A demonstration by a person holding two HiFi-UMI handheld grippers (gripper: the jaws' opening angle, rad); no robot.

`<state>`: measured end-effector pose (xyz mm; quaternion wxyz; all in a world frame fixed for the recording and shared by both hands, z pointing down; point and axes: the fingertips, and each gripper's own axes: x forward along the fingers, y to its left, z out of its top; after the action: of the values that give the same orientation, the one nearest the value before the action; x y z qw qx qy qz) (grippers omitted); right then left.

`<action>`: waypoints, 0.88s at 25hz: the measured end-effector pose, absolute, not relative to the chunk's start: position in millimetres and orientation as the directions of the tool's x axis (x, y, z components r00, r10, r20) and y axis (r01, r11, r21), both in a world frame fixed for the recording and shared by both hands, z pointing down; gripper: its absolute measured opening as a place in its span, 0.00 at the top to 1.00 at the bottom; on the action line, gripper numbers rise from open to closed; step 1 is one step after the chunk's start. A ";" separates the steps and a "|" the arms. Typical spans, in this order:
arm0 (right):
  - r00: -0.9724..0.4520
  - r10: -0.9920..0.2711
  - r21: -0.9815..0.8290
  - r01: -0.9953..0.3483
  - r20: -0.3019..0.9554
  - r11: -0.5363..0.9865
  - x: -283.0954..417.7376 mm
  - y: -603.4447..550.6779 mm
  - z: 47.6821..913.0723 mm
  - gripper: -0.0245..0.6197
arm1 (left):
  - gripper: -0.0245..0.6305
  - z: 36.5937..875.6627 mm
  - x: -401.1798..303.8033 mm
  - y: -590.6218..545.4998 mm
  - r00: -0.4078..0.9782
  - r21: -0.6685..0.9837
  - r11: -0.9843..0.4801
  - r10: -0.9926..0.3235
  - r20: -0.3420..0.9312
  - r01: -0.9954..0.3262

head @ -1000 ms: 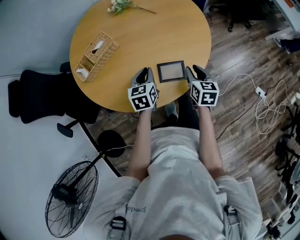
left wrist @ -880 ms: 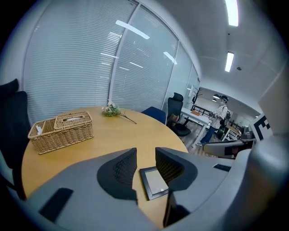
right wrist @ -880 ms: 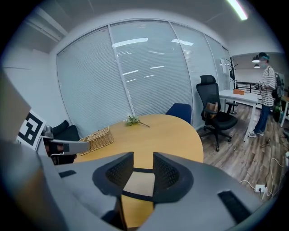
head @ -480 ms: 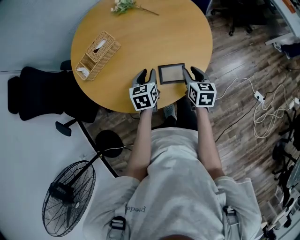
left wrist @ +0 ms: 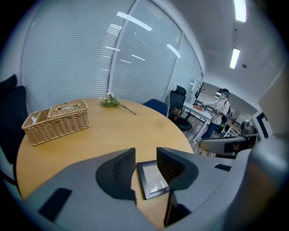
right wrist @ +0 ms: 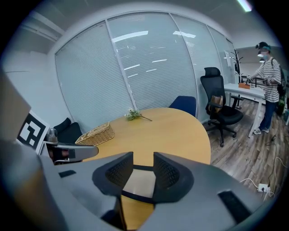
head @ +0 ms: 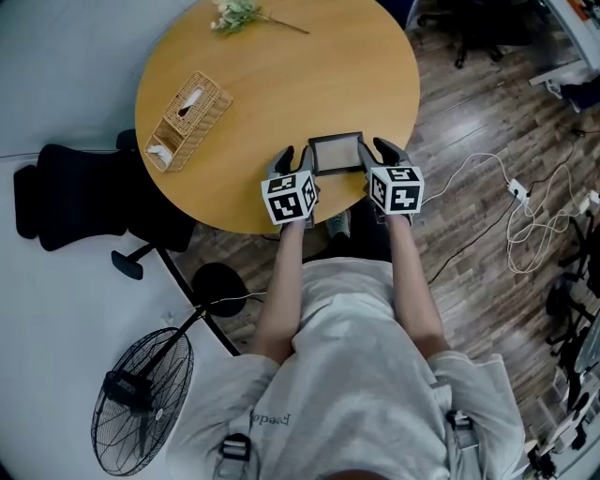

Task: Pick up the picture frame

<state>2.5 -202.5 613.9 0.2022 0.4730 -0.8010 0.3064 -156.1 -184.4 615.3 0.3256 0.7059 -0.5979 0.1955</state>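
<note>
The left gripper (head: 292, 157) and right gripper (head: 380, 152), jaws just opened wide, a frame edge in each gap but untouched, flank the single picture frame (head: 336, 153) lying flat near the round table's (head: 281, 84) edge, evidently poised for a two-sided lift; one wicker basket (head: 183, 114) and one flower sprig (head: 239, 13) lie beyond.

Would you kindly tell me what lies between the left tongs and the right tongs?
The picture frame, lying flat on the wooden table; the head view shows it.
</note>
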 end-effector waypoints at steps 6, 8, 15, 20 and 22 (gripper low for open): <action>-0.479 -0.600 -0.327 -0.877 0.641 0.352 0.1 -200.1 638.8 0.72 | 0.72 646.3 -153.6 -180.7 0.196 0.236 -0.033 -0.674 0.712 -0.971; -0.483 -0.584 -0.336 -0.875 0.652 0.349 -1.8 -196.5 649.8 0.72 | 0.72 657.7 -150.2 -177.8 0.194 0.239 -0.021 -0.658 0.727 -0.971; -0.462 -0.528 -0.345 -0.886 0.713 0.310 0.5 -186.4 692.3 0.72 | 0.72 692.0 -143.3 -171.8 0.192 0.248 0.007 -0.609 0.769 -0.969; -0.458 -0.487 -0.357 -0.888 0.744 0.289 5.4 -184.9 716.2 0.72 | 0.72 713.5 -140.0 -173.2 0.186 0.244 0.026 -0.569 0.801 -0.969; -0.459 -0.471 -0.362 -0.888 0.753 0.285 7.9 -187.3 723.4 0.73 | 0.73 722.4 -137.8 -174.1 0.182 0.236 0.029 -0.549 0.816 -0.971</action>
<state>7.9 -187.3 723.4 0.2632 0.4488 -0.7570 0.3953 -137.8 -174.1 722.4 0.4133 0.6481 -0.5864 0.2557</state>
